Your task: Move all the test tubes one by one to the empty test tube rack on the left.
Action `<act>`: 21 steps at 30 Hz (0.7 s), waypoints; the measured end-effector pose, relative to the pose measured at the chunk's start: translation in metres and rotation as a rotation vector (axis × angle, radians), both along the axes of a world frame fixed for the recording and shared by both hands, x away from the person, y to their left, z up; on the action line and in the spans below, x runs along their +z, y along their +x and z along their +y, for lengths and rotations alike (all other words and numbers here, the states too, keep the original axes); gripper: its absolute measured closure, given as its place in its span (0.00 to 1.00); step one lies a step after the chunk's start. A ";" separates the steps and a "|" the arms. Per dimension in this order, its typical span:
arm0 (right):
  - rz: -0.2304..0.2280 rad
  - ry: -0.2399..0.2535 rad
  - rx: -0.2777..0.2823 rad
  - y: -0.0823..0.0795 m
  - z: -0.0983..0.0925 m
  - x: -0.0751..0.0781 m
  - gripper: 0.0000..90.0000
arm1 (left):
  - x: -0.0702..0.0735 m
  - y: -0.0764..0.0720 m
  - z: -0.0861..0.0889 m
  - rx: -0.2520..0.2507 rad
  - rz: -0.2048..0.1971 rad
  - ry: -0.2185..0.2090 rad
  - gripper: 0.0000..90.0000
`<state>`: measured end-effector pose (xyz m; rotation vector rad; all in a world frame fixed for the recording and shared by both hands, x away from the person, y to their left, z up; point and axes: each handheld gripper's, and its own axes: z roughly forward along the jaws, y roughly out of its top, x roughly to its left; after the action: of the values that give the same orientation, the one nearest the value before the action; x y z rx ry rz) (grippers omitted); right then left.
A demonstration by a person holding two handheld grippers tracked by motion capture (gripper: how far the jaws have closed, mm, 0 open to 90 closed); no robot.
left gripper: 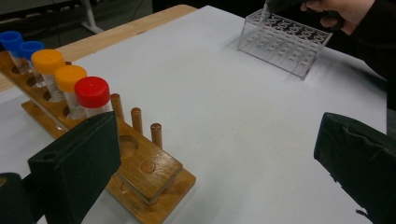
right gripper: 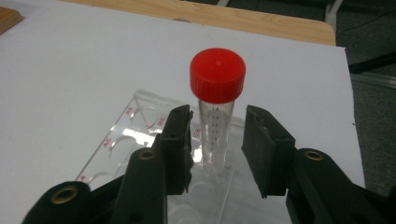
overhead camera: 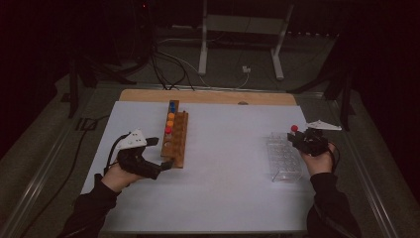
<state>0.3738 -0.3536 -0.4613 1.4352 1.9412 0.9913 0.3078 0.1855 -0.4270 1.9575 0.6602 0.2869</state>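
A clear tube with a red cap [right gripper: 217, 74] stands upright in the far end of a clear plastic rack [right gripper: 116, 142]. My right gripper [right gripper: 218, 113] has one jaw on each side of the tube, with a small gap on both sides, so it is open. In the high view the tube's cap [overhead camera: 294, 128] shows just above the right gripper [overhead camera: 298, 139], at the rack's [overhead camera: 283, 157] far right corner. My left gripper [overhead camera: 161, 152] stands open at the near end of a wooden rack [overhead camera: 177, 139], its jaws wide apart [left gripper: 219, 126] and empty.
The wooden rack [left gripper: 149, 172] holds a row of capped tubes: two blue [left gripper: 11, 39], two orange [left gripper: 46, 60] and one red [left gripper: 92, 91], beside short wooden pegs [left gripper: 136, 119]. White paper [overhead camera: 223, 148] covers the table between the two racks.
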 end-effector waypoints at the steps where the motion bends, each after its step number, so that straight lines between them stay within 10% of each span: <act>1: 0.002 0.001 -0.003 0.001 0.000 0.000 0.75 | 0.000 0.000 0.000 0.002 -0.002 0.002 0.02; 21: -0.090 -0.047 0.016 -0.013 0.007 0.043 0.83 | 0.006 0.000 -0.002 -0.023 0.003 0.001 0.02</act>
<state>0.3605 -0.3470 -0.4185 1.3287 1.9008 0.9940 0.3081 0.1840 -0.4214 1.9656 0.6392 0.2701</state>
